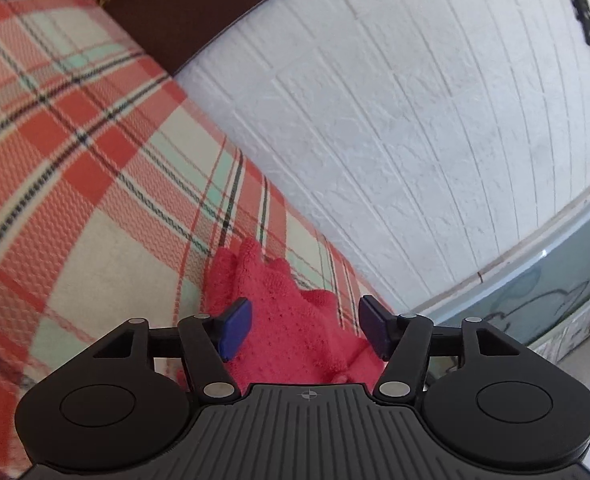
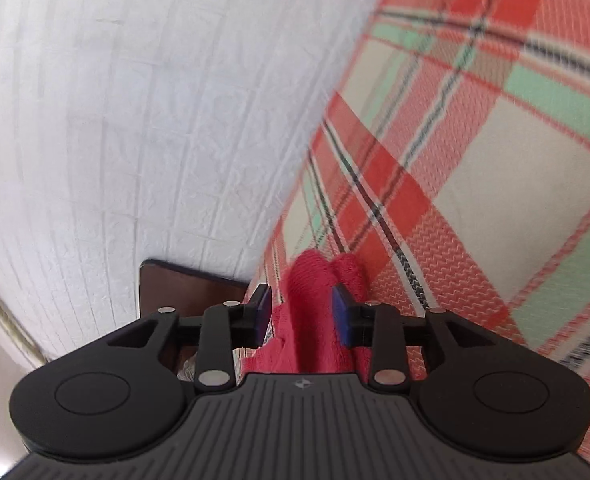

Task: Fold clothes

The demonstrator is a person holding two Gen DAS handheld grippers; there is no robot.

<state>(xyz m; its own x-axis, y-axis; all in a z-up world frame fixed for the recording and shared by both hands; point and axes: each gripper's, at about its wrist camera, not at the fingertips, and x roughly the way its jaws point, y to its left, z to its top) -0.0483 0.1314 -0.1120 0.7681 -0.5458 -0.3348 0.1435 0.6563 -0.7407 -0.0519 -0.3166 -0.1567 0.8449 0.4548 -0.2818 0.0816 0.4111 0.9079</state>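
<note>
While the left gripper [image 1: 305,326] stands wide and the right gripper [image 2: 302,312] narrower, neither pad pressing, the red knit garment [image 1: 291,320] lies between both jaw pairs, extending ahead onto the plaid bedcover [image 1: 95,184].

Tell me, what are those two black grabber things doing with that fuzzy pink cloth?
A person is holding a grabber in each hand to fold clothes. Both point at a pink knitted garment lying on a red, cream and green plaid cover next to a white wall. The left gripper is wide open, with the pink knit between its fingers but not squeezed. The right gripper is partly open around a bunched bit of the same knit, and does not look pinched on it either.
</note>
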